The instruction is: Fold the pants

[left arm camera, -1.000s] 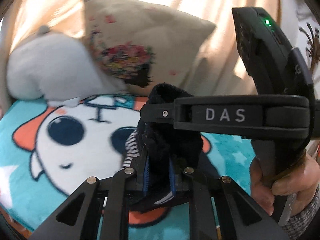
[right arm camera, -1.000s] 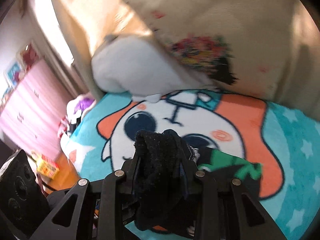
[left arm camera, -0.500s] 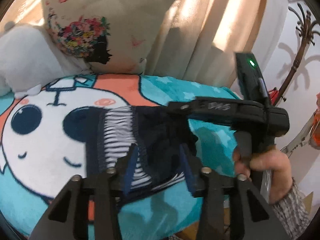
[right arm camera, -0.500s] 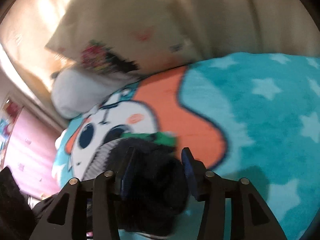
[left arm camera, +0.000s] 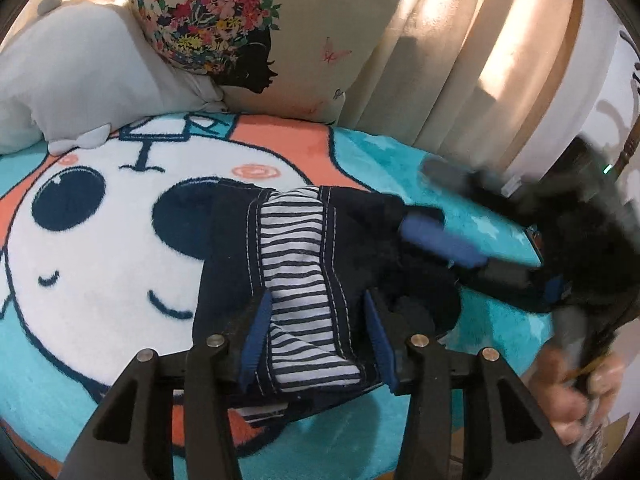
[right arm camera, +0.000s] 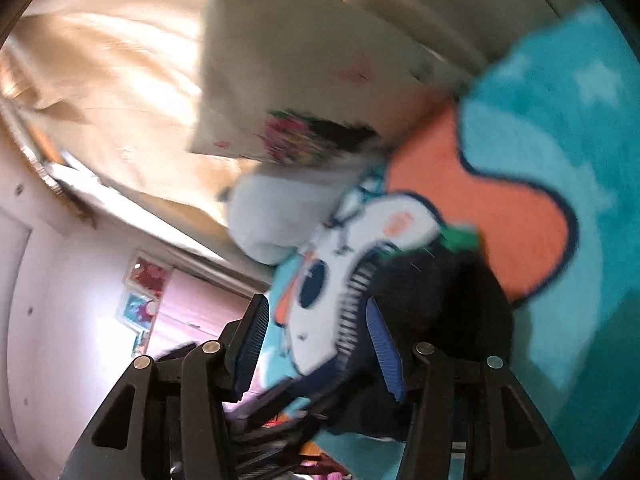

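Note:
The dark navy pants (left arm camera: 312, 268) with a striped lining lie in a folded bundle on the cartoon blanket (left arm camera: 100, 248). My left gripper (left arm camera: 316, 328) is open, its blue pads on either side of the bundle's near edge. My right gripper (left arm camera: 440, 236) shows blurred at the right of the left wrist view, its blue pad at the bundle's right end. In the right wrist view the right gripper (right arm camera: 316, 344) is open and tilted, with the pants (right arm camera: 440, 304) just beyond its right finger.
A beige floral pillow (left arm camera: 248, 40) and a white plush cushion (left arm camera: 80, 80) lean against cream curtains (left arm camera: 460, 48) at the back. The teal blanket (right arm camera: 560, 184) spreads right. A pink dresser (right arm camera: 192, 312) stands beyond the bed.
Both grippers opened and let go of the pants, which now lie on the blanket. The right gripper swung and tilted; its view is blurred.

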Action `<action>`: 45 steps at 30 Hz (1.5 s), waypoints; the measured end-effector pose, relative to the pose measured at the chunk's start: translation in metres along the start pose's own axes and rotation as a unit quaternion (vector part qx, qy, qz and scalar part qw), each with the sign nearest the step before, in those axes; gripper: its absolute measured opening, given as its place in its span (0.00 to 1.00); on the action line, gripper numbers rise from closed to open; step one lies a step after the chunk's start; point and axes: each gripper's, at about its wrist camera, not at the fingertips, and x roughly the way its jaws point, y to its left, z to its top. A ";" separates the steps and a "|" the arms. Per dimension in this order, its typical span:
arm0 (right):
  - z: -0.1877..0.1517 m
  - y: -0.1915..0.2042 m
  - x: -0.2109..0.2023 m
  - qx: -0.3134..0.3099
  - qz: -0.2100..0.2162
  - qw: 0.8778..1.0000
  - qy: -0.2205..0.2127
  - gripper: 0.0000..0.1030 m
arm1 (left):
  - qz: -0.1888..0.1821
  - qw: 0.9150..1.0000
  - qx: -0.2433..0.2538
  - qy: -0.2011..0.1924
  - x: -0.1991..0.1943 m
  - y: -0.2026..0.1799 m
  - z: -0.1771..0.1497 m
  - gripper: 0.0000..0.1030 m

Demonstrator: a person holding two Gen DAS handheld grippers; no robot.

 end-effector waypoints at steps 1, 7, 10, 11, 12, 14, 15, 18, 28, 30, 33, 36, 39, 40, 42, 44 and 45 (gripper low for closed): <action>-0.005 -0.011 0.001 0.014 -0.008 1.000 -0.006 0.53 | -0.004 1.000 0.003 0.000 -0.001 0.001 0.000 0.45; -0.013 -0.027 -0.019 0.023 -0.057 0.997 -0.049 0.55 | -0.033 0.999 -0.004 -0.007 -0.020 0.010 0.004 0.47; -0.013 -0.003 -0.032 -0.026 -0.094 0.992 -0.079 0.60 | -0.019 0.999 -0.023 -0.024 -0.025 0.021 0.008 0.54; -0.014 0.006 -0.034 -0.045 -0.104 0.990 -0.089 0.60 | -0.014 0.999 -0.029 -0.023 -0.023 0.025 0.009 0.54; -0.016 0.011 -0.035 -0.056 -0.109 0.988 -0.093 0.61 | -0.011 0.999 -0.037 -0.017 -0.020 0.028 0.009 0.54; -0.018 0.018 -0.031 -0.079 -0.118 0.986 -0.089 0.65 | -0.003 0.999 -0.048 0.000 -0.011 0.032 0.006 0.54; -0.018 0.016 -0.028 -0.084 -0.120 0.986 -0.082 0.66 | 0.001 0.999 -0.047 0.005 -0.009 0.032 0.004 0.54; -0.014 -0.003 -0.006 -0.064 -0.144 0.986 -0.051 0.67 | 0.011 0.999 -0.042 0.020 -0.005 0.031 -0.003 0.54; -0.035 0.043 -0.017 -0.155 -0.230 0.957 -0.084 0.67 | 0.030 0.996 -0.077 -0.015 -0.025 0.057 -0.002 0.56; -0.050 0.041 -0.017 -0.159 -0.249 0.951 -0.088 0.67 | 0.039 0.996 -0.082 0.004 -0.016 0.063 -0.009 0.56; -0.064 0.025 -0.006 -0.151 -0.273 0.948 -0.066 0.69 | 0.029 0.995 -0.096 0.024 -0.011 0.070 -0.018 0.56; -0.072 0.017 -0.005 -0.136 -0.285 0.947 -0.065 0.70 | 0.029 0.995 -0.096 0.003 -0.027 0.073 -0.019 0.57; -0.076 0.023 -0.021 -0.135 -0.266 0.950 -0.089 0.70 | 0.037 0.993 -0.110 -0.012 -0.035 0.082 -0.019 0.57; -0.078 0.026 -0.024 -0.138 -0.270 0.948 -0.098 0.70 | 0.039 0.993 -0.114 -0.014 -0.035 0.084 -0.020 0.57; -0.081 0.031 -0.028 -0.153 -0.288 0.938 -0.118 0.70 | 0.051 0.992 -0.114 -0.012 -0.031 0.086 -0.021 0.57; -0.083 0.032 -0.023 -0.166 -0.313 0.927 -0.121 0.70 | 0.056 0.993 -0.108 -0.001 -0.023 0.084 -0.023 0.57; -0.083 0.030 -0.018 -0.167 -0.325 0.924 -0.114 0.70 | 0.058 0.993 -0.104 0.006 -0.019 0.082 -0.025 0.57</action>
